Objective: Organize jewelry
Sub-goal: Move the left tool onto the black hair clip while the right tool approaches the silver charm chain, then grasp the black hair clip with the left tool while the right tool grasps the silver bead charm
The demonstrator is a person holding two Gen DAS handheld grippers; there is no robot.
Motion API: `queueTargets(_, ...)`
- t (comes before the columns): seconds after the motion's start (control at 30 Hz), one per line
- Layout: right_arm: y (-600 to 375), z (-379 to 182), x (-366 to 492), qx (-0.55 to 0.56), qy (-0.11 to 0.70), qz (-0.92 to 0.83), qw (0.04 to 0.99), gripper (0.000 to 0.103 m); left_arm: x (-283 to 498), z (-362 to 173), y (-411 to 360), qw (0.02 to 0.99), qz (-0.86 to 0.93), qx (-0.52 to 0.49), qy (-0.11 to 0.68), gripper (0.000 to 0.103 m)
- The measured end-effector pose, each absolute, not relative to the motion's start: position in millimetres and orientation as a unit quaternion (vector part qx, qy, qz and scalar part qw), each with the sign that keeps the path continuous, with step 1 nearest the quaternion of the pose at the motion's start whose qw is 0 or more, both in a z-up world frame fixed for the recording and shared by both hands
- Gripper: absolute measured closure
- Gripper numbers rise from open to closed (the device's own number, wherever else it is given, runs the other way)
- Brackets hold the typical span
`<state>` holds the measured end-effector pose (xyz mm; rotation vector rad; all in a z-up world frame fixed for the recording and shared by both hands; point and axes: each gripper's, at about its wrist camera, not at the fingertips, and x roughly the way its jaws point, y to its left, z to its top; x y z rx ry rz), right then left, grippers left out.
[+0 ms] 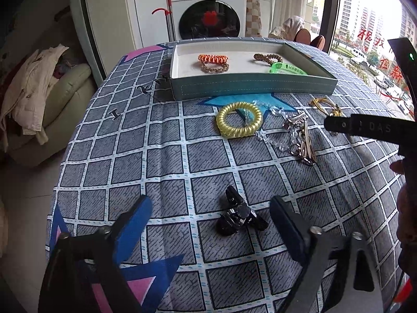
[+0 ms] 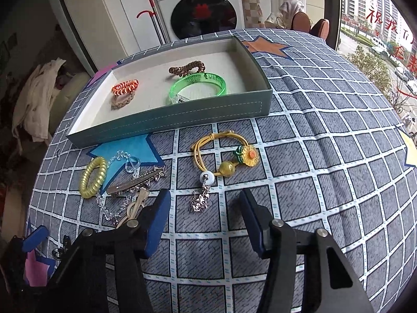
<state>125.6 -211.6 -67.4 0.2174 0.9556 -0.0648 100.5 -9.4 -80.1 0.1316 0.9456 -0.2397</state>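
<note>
A teal tray (image 1: 250,88) (image 2: 166,122) holds an orange coil hair tie (image 1: 212,58) (image 2: 125,86), a brown coil tie (image 1: 268,58) (image 2: 186,68) and a green bangle (image 1: 286,68) (image 2: 198,86). My left gripper (image 1: 211,216) is open, its fingers either side of a black hair claw (image 1: 238,215) on the cloth. My right gripper (image 2: 204,208) is open and empty, just short of a yellow flower bracelet (image 2: 224,157) with a silver charm (image 2: 199,200). A yellow coil tie (image 1: 238,119) (image 2: 93,177), a clear bead chain (image 1: 276,135) (image 2: 122,161) and metal clips (image 1: 305,140) (image 2: 135,182) lie loose.
The table wears a grey checked cloth (image 1: 156,156) with star prints. A washing machine (image 1: 208,10) stands behind it, a sofa with clothes (image 1: 39,96) to the left, a window (image 1: 370,39) to the right. The right gripper's body (image 1: 370,127) shows in the left wrist view.
</note>
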Motion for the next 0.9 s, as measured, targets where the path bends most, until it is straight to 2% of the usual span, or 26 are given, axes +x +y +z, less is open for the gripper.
queueTargets(0.13, -200.1, -68.0, 130.8, 0.06, 0.462, -0.034, 0.884, 0.054, 100.6, -81.7, -8.6, 0.879, -0.121, 0.061, 0.458, 0.009)
queueTargets(0.23, -190.8, -69.0, 132.1, 0.022, 0.464, -0.035, 0.885, 0.064, 99.2, -79.9, -10.8, 0.876, -0.138, 0.06, 0.458, 0.02)
queueTargets(0.3, -189.1, -68.7, 131.2, 0.019, 0.464, -0.029, 0.885, 0.078, 97.9, -78.6, -14.1, 0.875, -0.146, 0.064, 0.456, 0.031)
queueTargets(0.33, -189.0, -68.5, 131.0, 0.019, 0.465, -0.027, 0.885, 0.081, 97.3, -78.1, -15.7, 0.875, -0.15, 0.067, 0.455, 0.034)
queueTargets(0.37, -189.3, -68.2, 130.7, 0.02, 0.465, -0.026, 0.885, 0.087, 96.6, -77.5, -16.8, 0.875, -0.154, 0.069, 0.454, 0.042)
queueTargets(0.4, -189.8, -68.2, 130.2, 0.021, 0.465, -0.026, 0.885, 0.089, 96.1, -76.9, -17.4, 0.874, -0.158, 0.07, 0.454, 0.053)
queueTargets(0.43, -191.0, -68.0, 129.1, 0.024, 0.465, -0.025, 0.885, 0.089, 96.1, -76.5, -17.6, 0.873, -0.161, 0.07, 0.455, 0.055)
queueTargets(0.6, -200.1, -66.8, 121.0, 0.05, 0.461, -0.019, 0.886, 0.089, 96.3, -74.7, -9.3, 0.874, -0.173, 0.045, 0.452, 0.059)
queueTargets(0.9, -220.8, -54.8, 106.7, 0.112, 0.451, 0.003, 0.885, 0.089, 98.3, -61.5, 4.4, 0.876, -0.185, 0.016, 0.446, 0.059)
